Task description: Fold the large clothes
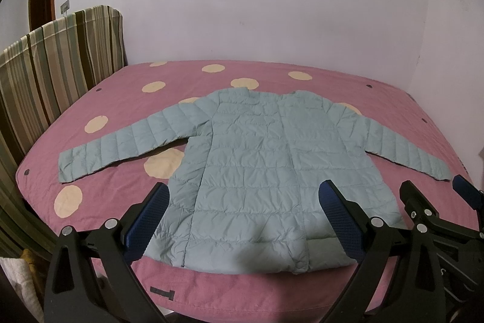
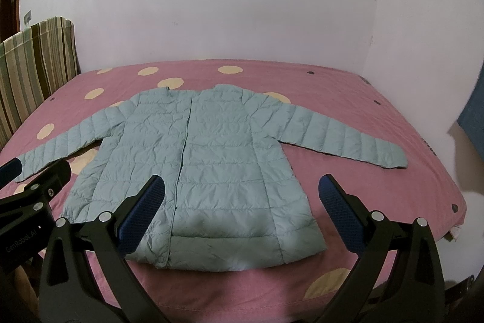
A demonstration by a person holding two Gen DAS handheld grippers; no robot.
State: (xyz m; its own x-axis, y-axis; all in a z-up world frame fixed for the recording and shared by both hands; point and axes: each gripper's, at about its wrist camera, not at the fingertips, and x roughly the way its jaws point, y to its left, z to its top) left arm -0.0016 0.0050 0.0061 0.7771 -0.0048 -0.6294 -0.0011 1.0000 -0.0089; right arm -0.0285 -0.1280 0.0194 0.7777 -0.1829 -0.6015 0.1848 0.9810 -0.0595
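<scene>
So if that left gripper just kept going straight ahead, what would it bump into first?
Probably the light blue jacket spread on the bed: the open left gripper points at its lower body, though depth is hard to judge.

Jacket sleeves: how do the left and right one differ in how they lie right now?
In the right wrist view the left sleeve has its cuff partly hidden behind the left gripper; the right sleeve shows whole, its cuff near the bed's right edge. The left crosses cream dots; the right lies mostly on plain pink. Both are spread flat and unfolded.
</scene>
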